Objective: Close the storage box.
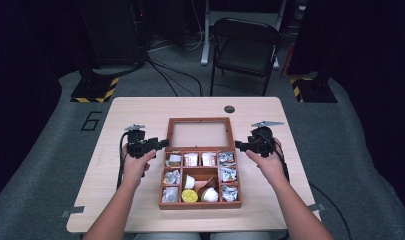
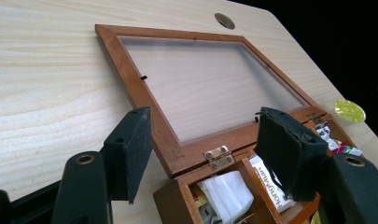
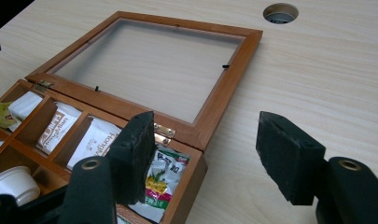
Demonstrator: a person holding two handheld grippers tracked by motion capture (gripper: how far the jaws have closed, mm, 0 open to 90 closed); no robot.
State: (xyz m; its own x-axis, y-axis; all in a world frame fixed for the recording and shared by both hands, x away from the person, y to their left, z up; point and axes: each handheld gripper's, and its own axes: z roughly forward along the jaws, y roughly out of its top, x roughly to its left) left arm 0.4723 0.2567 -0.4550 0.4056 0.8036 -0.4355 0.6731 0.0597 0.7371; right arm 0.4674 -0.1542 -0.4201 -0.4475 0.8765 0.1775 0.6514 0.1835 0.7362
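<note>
Pale table (image 1: 140, 110), open wooden box (image 1: 200, 199), sachet labels unreadable, forearms cropped

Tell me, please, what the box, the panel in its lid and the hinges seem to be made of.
Box: likely wood, reddish-brown with a slight sheen; grain shows on the frame.
Lid panel: clear glass or plastic; the table grain shows through it.
Hinges: probably brass-coloured metal, shiny, with screws.

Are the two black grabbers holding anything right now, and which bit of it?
No. The left gripper and right gripper are both open with nothing pinched, each beside a back corner of the wooden box, whose lid lies open flat.
</note>
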